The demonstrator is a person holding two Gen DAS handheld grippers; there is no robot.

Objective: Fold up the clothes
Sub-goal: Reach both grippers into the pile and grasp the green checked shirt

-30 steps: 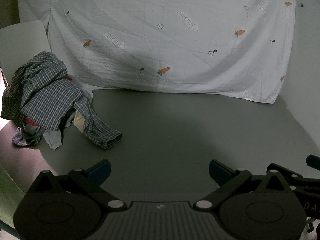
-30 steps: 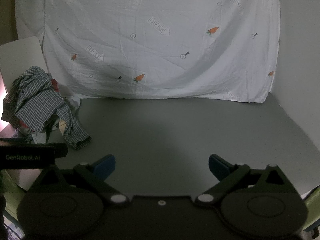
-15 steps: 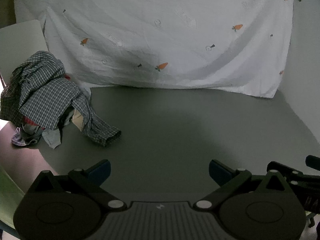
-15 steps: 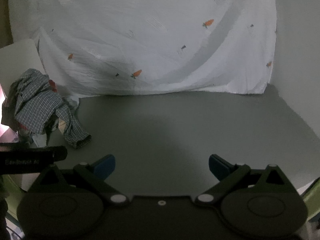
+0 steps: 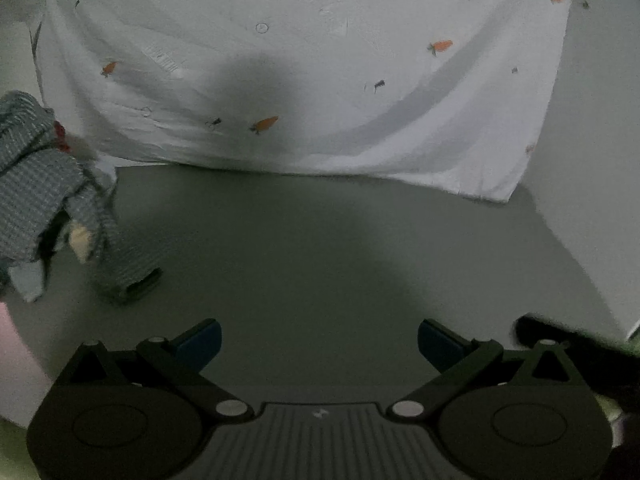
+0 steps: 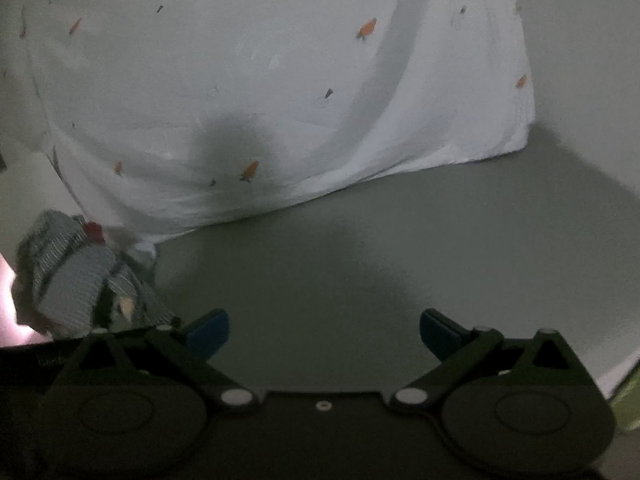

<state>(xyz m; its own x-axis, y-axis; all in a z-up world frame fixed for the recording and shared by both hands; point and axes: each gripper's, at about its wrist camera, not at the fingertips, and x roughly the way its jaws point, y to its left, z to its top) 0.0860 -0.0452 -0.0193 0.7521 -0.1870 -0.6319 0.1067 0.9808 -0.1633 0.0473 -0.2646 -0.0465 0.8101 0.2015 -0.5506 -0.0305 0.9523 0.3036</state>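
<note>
At far left on the grey tabletop (image 5: 320,248), the crumpled checked-shirt heap (image 5: 36,200) sits; my left tool (image 5: 319,338) and right tool (image 6: 324,330) gape empty, so a blind grab risks dragging several garments.

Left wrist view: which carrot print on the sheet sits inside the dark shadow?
The low centre carrot on the white sheet, just above the table edge. The other carrots lie on lit fabric.

A white sheet (image 5: 320,80) printed with small orange carrots hangs as a backdrop, its lower edge meeting the far side of the grey table (image 5: 320,248); a soft dark shadow falls across the sheet's middle; plain pale wall (image 5: 592,160) shows at right.
</note>
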